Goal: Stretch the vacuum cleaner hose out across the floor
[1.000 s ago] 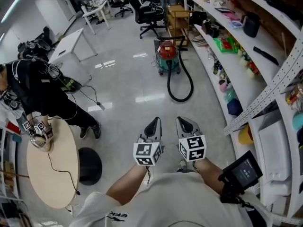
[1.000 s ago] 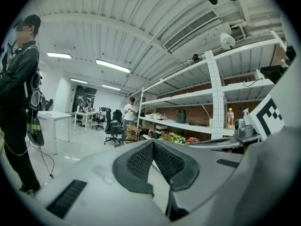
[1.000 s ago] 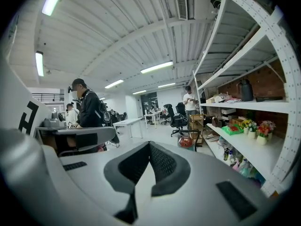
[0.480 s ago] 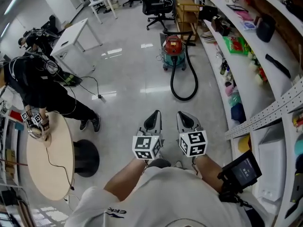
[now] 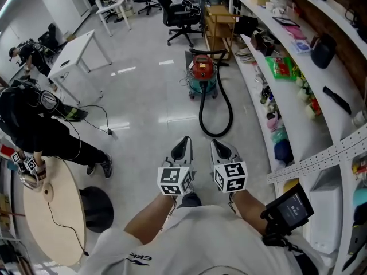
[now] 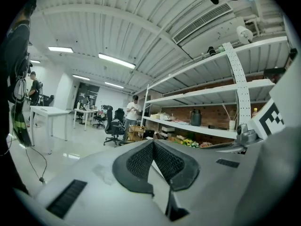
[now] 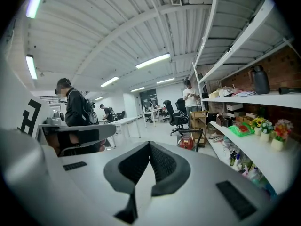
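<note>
A red and teal vacuum cleaner (image 5: 201, 76) stands on the grey floor by the shelving, and shows small in the right gripper view as the vacuum cleaner (image 7: 186, 142). Its black hose (image 5: 221, 116) runs down from it in a loop on the floor. My left gripper (image 5: 183, 146) and right gripper (image 5: 221, 148) are held side by side in front of me, well short of the hose. Both are shut with nothing between the jaws. In the left gripper view the left gripper (image 6: 153, 142) hides the vacuum.
Long white shelves (image 5: 298, 85) with bottles and packets run along the right. A wooden cart (image 5: 217, 19) and black office chairs (image 5: 180, 16) stand behind the vacuum. At left are a round wooden table (image 5: 49, 216), a person in black (image 5: 40, 130), a white desk (image 5: 77, 50) and a floor cable (image 5: 103, 125).
I have walked forward with both grippers held shut in front of me. The hose loop and vacuum lie closer, and the person at the round table has slid towards the left edge.
</note>
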`<move>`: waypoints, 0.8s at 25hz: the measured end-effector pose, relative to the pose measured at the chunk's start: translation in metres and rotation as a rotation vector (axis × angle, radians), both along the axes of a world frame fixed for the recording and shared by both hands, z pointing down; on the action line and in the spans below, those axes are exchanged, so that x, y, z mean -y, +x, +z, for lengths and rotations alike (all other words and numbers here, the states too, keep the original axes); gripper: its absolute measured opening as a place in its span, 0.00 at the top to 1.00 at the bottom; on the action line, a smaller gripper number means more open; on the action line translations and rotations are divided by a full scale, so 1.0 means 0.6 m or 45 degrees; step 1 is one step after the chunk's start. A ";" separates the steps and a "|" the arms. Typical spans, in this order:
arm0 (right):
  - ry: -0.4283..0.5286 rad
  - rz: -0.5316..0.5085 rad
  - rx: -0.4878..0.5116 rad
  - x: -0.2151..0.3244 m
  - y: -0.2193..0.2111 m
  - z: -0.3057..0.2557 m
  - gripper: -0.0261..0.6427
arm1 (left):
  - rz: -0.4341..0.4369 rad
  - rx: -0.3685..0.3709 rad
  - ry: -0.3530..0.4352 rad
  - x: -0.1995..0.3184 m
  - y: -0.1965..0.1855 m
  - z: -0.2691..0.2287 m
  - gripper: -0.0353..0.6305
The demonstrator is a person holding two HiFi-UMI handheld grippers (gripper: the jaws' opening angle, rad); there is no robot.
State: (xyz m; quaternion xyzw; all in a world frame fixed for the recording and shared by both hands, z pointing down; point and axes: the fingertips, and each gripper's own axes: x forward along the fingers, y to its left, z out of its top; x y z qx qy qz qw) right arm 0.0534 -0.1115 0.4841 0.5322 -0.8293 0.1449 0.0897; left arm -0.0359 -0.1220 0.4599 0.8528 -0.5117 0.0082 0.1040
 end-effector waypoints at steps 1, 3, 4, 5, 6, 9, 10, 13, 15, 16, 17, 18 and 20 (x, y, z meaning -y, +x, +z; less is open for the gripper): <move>0.004 0.007 -0.005 0.023 -0.007 -0.005 0.96 | 0.008 -0.003 0.005 0.023 -0.007 -0.004 0.94; 0.009 0.021 -0.018 0.067 -0.021 -0.012 0.96 | 0.021 -0.013 0.009 0.068 -0.023 -0.010 0.94; 0.008 0.028 -0.023 0.087 -0.029 -0.015 0.96 | 0.027 -0.018 0.005 0.089 -0.031 -0.010 0.94; 0.007 0.036 -0.028 0.107 -0.037 -0.016 0.96 | 0.034 -0.021 0.000 0.109 -0.039 -0.008 0.94; 0.005 0.044 -0.030 0.127 -0.044 -0.016 0.96 | 0.041 -0.023 -0.005 0.129 -0.047 -0.006 0.94; 0.008 0.066 -0.033 0.185 -0.068 -0.016 0.96 | 0.061 -0.023 -0.011 0.191 -0.071 0.000 0.94; 0.007 0.073 -0.036 0.201 -0.075 -0.015 0.96 | 0.071 -0.023 -0.011 0.209 -0.078 0.001 0.94; -0.017 0.087 -0.055 0.235 -0.089 -0.005 0.96 | 0.080 -0.042 -0.034 0.246 -0.094 0.011 0.94; -0.030 0.086 -0.066 0.252 -0.098 0.001 0.96 | 0.079 -0.051 -0.050 0.264 -0.103 0.019 0.94; -0.030 0.084 -0.071 0.264 -0.101 0.003 0.96 | 0.081 -0.051 -0.053 0.275 -0.106 0.022 0.94; -0.029 0.083 -0.075 0.277 -0.103 0.005 0.96 | 0.083 -0.050 -0.057 0.287 -0.108 0.025 0.94; -0.031 0.083 -0.076 0.291 -0.102 0.007 0.96 | 0.083 -0.050 -0.061 0.301 -0.107 0.029 0.94; -0.040 0.085 -0.076 0.320 -0.097 0.014 0.96 | 0.083 -0.048 -0.072 0.328 -0.103 0.035 0.94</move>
